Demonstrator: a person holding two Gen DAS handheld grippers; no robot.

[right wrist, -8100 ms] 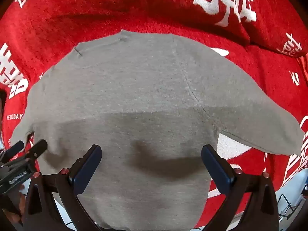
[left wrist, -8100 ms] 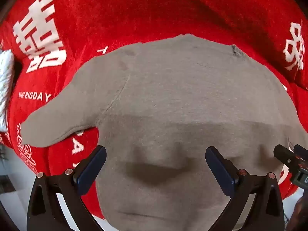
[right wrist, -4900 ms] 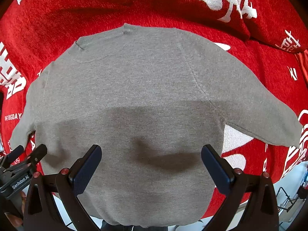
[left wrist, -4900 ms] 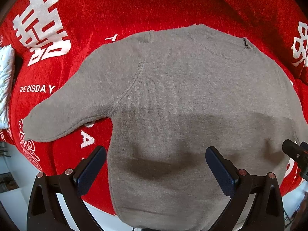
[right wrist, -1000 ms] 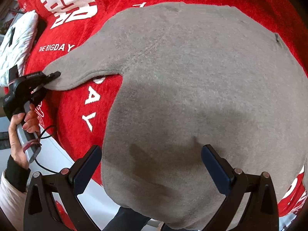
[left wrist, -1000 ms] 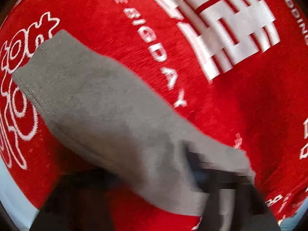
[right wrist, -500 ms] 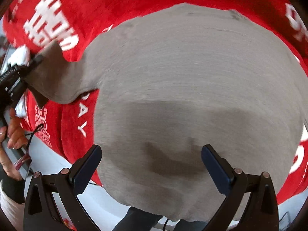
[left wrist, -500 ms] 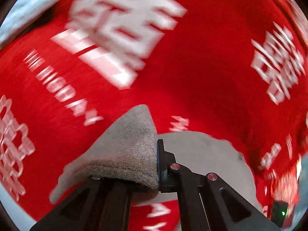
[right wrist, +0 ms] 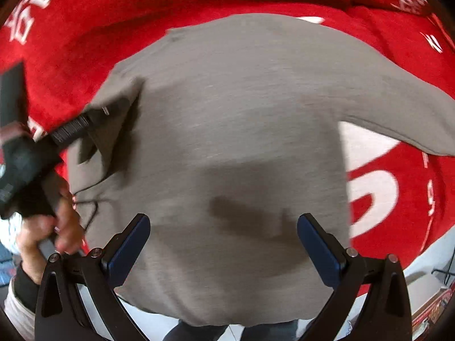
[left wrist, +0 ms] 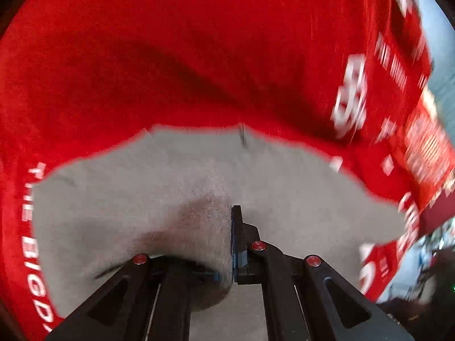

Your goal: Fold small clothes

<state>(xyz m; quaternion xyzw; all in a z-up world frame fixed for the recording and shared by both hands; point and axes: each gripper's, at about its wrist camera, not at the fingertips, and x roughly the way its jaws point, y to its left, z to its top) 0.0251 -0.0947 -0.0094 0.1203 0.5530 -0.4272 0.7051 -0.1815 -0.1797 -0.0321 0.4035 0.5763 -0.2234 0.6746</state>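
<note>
Left wrist view: left gripper point(left wrist: 231, 244) clamped narrow on grey sleeve point(left wrist: 199, 221) of sweater point(left wrist: 284, 187), fabric bunched over left finger, blue pad of right finger point(left wrist: 237, 238) pressed against it. Sleeve lifted and carried over sweater body, which lies spread on red blanket point(left wrist: 170, 56) w/ white lettering. Neckline toward blanket's far side. Blanket edge visible at right; bkgd there blurred, can't tell details.

Right wrist view: right gripper point(right wrist: 224, 244) wide apart, nothing between pads, hovering over lower part of sweater point(right wrist: 241, 128) near blanket's point(right wrist: 85, 14) front edge. Hem hanging over that edge. Right sleeve point(right wrist: 412, 113) stretched flat toward blanket's right side. At left, left gripper point(right wrist: 96, 119) pinching folded sleeve over sweater's left shoulder area; person's hand point(right wrist: 48, 227) gripping its handle. Pale floor point(right wrist: 426, 258) beyond blanket at lower right.
</note>
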